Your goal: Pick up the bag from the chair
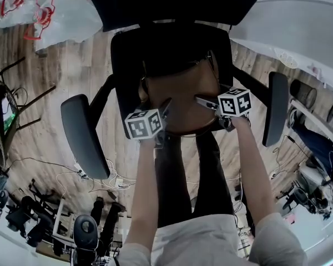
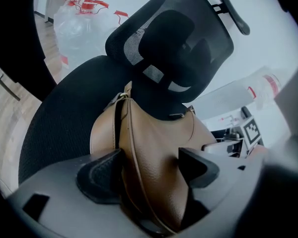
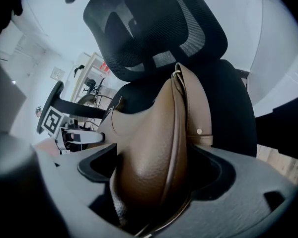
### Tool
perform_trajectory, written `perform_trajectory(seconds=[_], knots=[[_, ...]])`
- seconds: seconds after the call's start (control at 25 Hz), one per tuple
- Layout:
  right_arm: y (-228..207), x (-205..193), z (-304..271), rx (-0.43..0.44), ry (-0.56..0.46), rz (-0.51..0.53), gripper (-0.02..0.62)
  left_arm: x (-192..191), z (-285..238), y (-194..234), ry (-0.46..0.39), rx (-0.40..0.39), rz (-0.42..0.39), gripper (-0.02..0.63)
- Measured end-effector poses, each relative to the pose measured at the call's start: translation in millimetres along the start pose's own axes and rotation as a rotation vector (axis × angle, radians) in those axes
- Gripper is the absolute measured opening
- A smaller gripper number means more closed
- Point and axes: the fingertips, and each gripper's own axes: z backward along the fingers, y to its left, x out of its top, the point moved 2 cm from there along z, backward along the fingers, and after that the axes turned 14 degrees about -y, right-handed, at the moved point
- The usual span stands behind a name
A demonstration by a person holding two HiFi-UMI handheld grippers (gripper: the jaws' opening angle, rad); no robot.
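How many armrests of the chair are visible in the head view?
2. The left armrest stands at the picture's left side, the right armrest at its right side; none seems hidden.

The bag (image 2: 154, 172) is brown pebbled leather with a soft sheen; the office chair (image 2: 64, 123) is matt black mesh; the floor (image 1: 83, 65), wood-grain planks.

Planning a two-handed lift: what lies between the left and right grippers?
The brown bag on the chair, in the head view; left gripper and right gripper each straddle it, open.
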Motion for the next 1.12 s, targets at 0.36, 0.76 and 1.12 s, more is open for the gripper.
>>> perform_trajectory(seconds=[0.36,0.76,1.12], knots=[[-2.2,0.2,4.7,-0.014,-0.039,-0.026,0.419,13.9,9.2,-2.9,-0.020,-0.029,0.007,0.311],[-3.3,-1.6,5.7,-0.010,-0.059,-0.055,0.402,2.8,-2.0,0.0,-0.083,0.122,-0.037,0.313],[2.6,-4.1,5.4,-0.018,-0.056,-0.009,0.344,-3.1,-4.5,3.2,-0.062,0.087,0.032,0.304]])
